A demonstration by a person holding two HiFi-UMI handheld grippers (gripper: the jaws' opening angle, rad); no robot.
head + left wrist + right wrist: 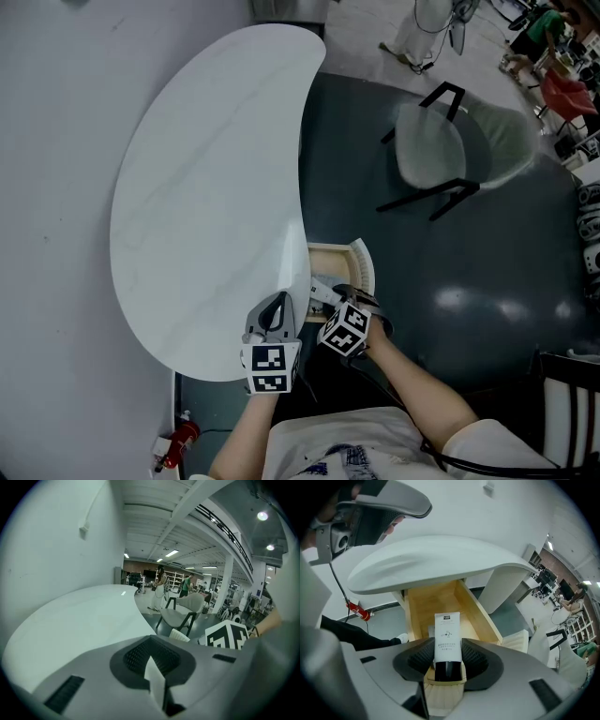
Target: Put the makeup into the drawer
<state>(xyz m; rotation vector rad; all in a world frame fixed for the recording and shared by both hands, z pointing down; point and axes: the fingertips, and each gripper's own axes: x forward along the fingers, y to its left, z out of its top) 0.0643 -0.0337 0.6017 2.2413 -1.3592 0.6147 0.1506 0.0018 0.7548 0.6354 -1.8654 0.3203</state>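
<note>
We note the right gripper (pixel 447 665) with its jaws partway apart, clamped on one white makeup tube (pixel 447 634) with a black cap. The tube hangs over one open wooden drawer (pixel 483 613). The left gripper (pixel 152 670) has its jaws together and empty, beside one white table (pixel 70 620).

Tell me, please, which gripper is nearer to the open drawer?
Right. The right gripper holds a white tube directly over the drawer; the left gripper sits beside it, at the tabletop edge.
</note>
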